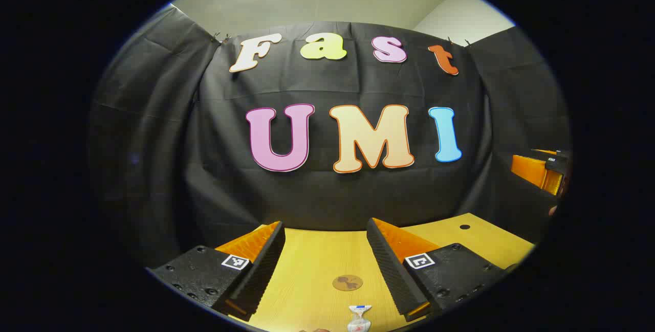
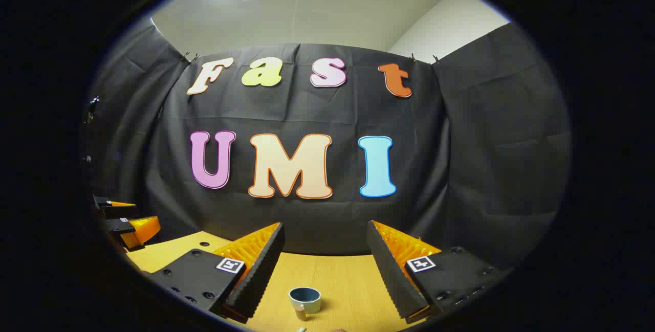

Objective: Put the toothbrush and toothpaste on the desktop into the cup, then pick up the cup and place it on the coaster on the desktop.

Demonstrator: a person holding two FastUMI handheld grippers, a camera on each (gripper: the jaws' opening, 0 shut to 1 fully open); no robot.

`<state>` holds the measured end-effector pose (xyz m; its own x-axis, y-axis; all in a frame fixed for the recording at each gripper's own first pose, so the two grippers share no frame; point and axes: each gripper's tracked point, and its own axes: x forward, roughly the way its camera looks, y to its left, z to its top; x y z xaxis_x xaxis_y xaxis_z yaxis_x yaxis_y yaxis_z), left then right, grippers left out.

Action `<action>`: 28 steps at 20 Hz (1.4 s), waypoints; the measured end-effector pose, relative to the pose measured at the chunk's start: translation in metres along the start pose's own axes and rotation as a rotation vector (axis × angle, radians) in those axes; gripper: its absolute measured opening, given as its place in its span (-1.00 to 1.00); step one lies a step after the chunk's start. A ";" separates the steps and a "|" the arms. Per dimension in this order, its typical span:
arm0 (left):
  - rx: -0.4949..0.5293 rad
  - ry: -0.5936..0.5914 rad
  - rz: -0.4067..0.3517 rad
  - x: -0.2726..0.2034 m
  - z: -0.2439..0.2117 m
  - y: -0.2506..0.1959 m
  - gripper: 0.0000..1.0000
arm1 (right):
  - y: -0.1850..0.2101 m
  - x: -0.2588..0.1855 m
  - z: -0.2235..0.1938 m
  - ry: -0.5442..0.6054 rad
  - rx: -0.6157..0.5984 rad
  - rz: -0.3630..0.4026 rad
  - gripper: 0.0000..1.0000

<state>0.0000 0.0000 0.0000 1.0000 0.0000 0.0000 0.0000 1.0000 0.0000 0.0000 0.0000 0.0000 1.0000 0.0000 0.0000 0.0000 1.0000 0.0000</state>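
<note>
In the left gripper view my left gripper [image 1: 325,229] hangs open above the wooden desktop [image 1: 312,265]. Between its fingers, farther down, lie a round brown coaster [image 1: 347,283] and the crimped end of a white toothpaste tube [image 1: 359,317]. The right gripper view has my right gripper [image 2: 325,229] open too, held over the desktop [image 2: 343,275]. A small blue-grey cup [image 2: 305,300] stands below between its fingers, with a small brownish item [image 2: 301,314] just in front of it. At that view's far left the left gripper [image 2: 125,219] is seen; the right gripper [image 1: 542,168] appears at the left gripper view's right edge.
Black cloth walls close the booth behind and on both sides of the desk. The desktop has a small dark hole [image 1: 464,226] near its back right corner and another hole [image 2: 204,244] seen at the back left in the right gripper view.
</note>
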 end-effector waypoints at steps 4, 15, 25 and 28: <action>0.012 0.002 -0.008 0.002 -0.003 -0.001 0.88 | 0.000 0.000 -0.006 0.010 0.013 -0.002 0.98; 0.014 0.026 -0.027 0.012 -0.009 -0.009 0.88 | 0.000 0.010 -0.004 -0.003 0.041 -0.006 0.98; 0.043 0.138 -0.102 0.013 -0.050 -0.032 0.87 | -0.006 0.010 -0.019 0.036 0.027 -0.012 1.00; 0.057 0.236 -0.134 0.011 -0.081 -0.043 0.89 | -0.009 0.008 -0.021 0.043 0.022 -0.011 0.98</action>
<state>0.0114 -0.0427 -0.0810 0.9633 -0.1252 -0.2372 0.1387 0.9895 0.0410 0.0084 -0.0093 -0.0212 0.9990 -0.0102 -0.0426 0.0111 0.9997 0.0215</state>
